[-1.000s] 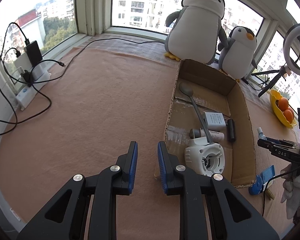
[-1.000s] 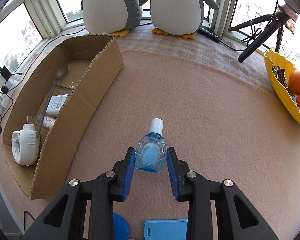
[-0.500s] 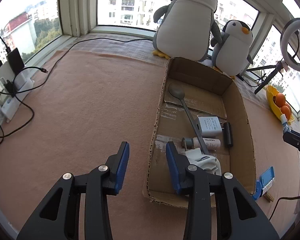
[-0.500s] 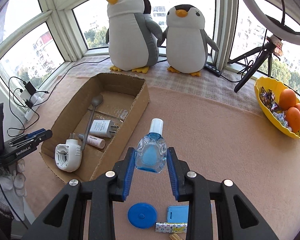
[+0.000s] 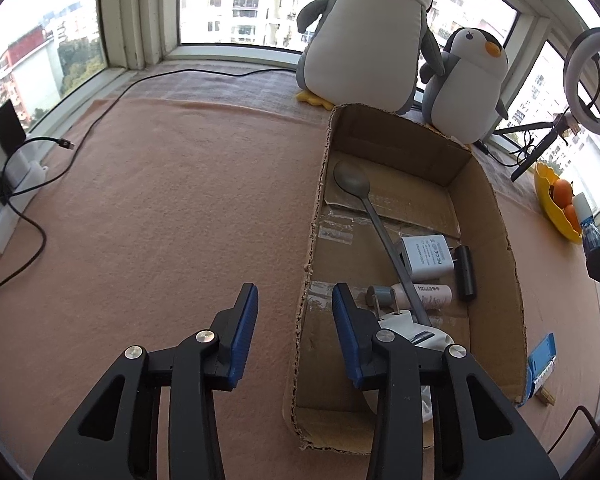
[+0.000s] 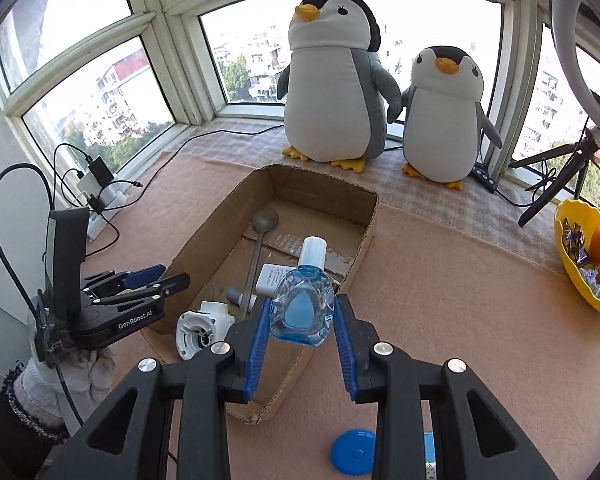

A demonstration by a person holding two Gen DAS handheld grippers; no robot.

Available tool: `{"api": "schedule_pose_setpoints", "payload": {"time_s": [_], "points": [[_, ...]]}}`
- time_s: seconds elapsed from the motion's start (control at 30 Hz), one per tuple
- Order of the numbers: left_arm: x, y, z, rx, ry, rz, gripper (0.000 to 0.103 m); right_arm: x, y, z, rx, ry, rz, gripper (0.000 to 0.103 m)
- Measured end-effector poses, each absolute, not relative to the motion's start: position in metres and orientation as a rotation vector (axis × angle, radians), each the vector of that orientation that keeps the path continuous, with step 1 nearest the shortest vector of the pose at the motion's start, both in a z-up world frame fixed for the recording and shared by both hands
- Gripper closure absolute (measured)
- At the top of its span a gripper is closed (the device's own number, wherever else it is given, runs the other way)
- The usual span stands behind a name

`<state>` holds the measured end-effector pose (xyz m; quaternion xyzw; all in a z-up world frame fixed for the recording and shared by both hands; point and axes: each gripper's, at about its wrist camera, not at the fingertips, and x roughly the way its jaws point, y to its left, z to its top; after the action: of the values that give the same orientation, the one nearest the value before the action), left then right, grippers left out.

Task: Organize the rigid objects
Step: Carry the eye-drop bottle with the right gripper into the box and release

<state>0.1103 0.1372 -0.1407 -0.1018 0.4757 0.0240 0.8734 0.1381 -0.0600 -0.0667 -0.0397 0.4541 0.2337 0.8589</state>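
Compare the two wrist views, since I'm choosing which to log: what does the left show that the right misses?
Only the left wrist view shows the black cylinder lying beside the white charger.

Only the right wrist view shows the blue round lid on the mat and the right gripper clamping the blue bottle.

Both show the cardboard box holding the metal spoon.

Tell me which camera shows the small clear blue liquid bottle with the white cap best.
The right wrist view: the small clear blue liquid bottle sits centred and whole, clamped in the right gripper. The left wrist view catches only its cap and blue shoulder at the right edge.
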Motion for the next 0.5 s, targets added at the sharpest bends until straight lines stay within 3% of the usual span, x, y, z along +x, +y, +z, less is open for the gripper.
{"api": "schedule_pose_setpoints", "payload": {"time_s": [0.07, 0.23, 0.5], "points": [[0.112, 0.137, -0.143, -0.217, 0.997, 0.046, 0.080, 0.140, -0.052, -0.070, -0.091, 0.957, 0.495, 0.074], [0.114, 0.135, -0.147, -0.217, 0.998, 0.032, 0.092, 0.145, -0.039, -0.076, -0.102, 0.968, 0.499, 0.074], [0.115, 0.135, -0.149, -0.211, 0.988, 0.025, 0.097, 0.155, -0.025, -0.090, -0.117, 0.998, 0.493, 0.074]]}}
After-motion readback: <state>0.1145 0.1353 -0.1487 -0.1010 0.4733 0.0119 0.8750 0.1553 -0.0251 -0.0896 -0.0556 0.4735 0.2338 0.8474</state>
